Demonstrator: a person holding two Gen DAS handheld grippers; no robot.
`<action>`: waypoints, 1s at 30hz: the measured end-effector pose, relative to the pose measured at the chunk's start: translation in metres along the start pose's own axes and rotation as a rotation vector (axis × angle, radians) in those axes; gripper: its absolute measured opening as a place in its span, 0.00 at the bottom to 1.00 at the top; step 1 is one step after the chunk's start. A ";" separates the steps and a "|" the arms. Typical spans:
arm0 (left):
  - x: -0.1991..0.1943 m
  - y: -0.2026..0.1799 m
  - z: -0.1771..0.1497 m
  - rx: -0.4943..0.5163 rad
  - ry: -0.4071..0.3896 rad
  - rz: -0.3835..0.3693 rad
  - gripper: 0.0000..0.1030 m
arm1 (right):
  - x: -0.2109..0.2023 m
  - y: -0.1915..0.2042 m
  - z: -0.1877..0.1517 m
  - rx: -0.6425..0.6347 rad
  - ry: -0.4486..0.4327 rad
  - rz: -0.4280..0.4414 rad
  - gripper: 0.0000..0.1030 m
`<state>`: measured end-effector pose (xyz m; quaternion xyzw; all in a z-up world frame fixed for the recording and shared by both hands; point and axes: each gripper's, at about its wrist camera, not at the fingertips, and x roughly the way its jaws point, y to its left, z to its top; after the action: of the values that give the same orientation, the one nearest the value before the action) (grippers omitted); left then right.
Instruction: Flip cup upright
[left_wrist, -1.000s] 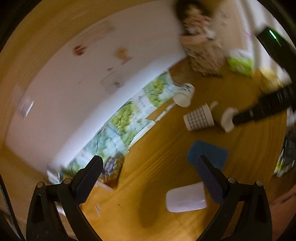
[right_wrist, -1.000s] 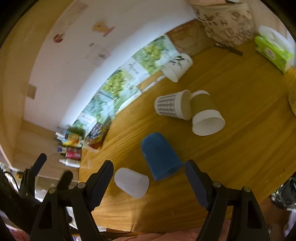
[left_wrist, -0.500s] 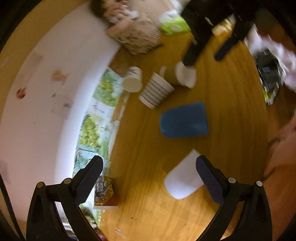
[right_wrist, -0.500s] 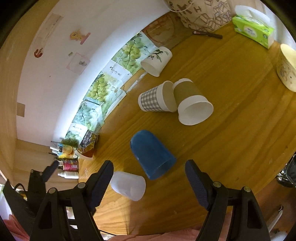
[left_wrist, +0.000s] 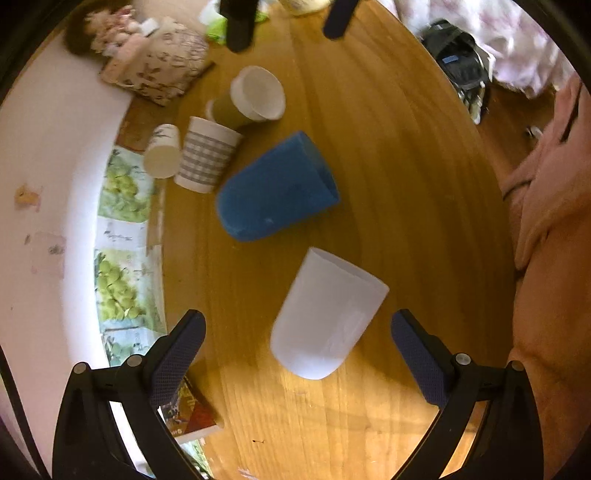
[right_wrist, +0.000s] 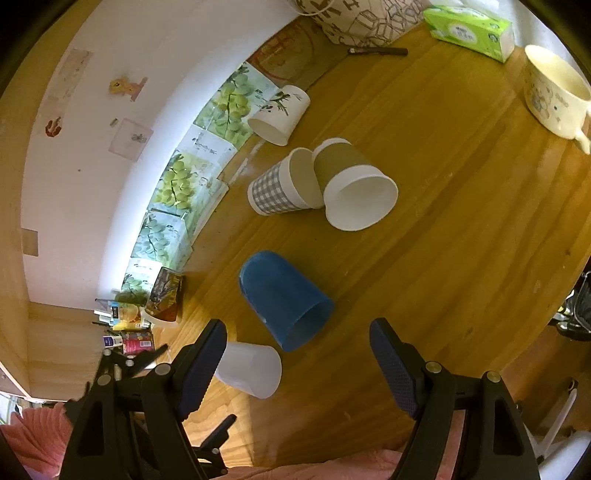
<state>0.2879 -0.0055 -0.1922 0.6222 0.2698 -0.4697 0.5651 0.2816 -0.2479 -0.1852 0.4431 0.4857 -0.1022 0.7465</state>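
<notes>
Left gripper (left_wrist: 297, 341) spread wide, holding nothing; we see the frosted white plastic cup (left_wrist: 327, 314) lying on its side between its fingers on the round wooden table (left_wrist: 406, 184), blue plastic cup (left_wrist: 277, 186) beyond. Right gripper (right_wrist: 297, 347) also wide, empty, over the blue cup (right_wrist: 284, 299); white cup (right_wrist: 249, 369) beside its left finger.

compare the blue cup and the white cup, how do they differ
Colour: the blue cup is opaque blue; the white cup is frosted and pale.
Place: the white cup lies between the fingers of the open left gripper; the blue cup lies farther off, nearer the paper cups.
In the right wrist view the blue cup's mouth faces the camera, the white cup's is turned sideways.
Both lie on their sides on the wooden table, untouched.
</notes>
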 end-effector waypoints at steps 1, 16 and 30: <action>0.004 -0.002 -0.002 0.019 0.008 -0.007 0.98 | 0.001 -0.001 -0.001 0.004 0.003 0.000 0.78; 0.038 -0.002 -0.005 0.124 0.079 -0.167 0.98 | 0.010 -0.012 0.001 0.064 0.006 -0.003 0.78; 0.053 0.010 -0.002 0.150 0.101 -0.263 0.73 | 0.013 -0.013 0.004 0.093 -0.012 -0.022 0.78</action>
<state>0.3190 -0.0160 -0.2352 0.6447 0.3410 -0.5267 0.4365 0.2828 -0.2549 -0.2026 0.4714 0.4806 -0.1356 0.7269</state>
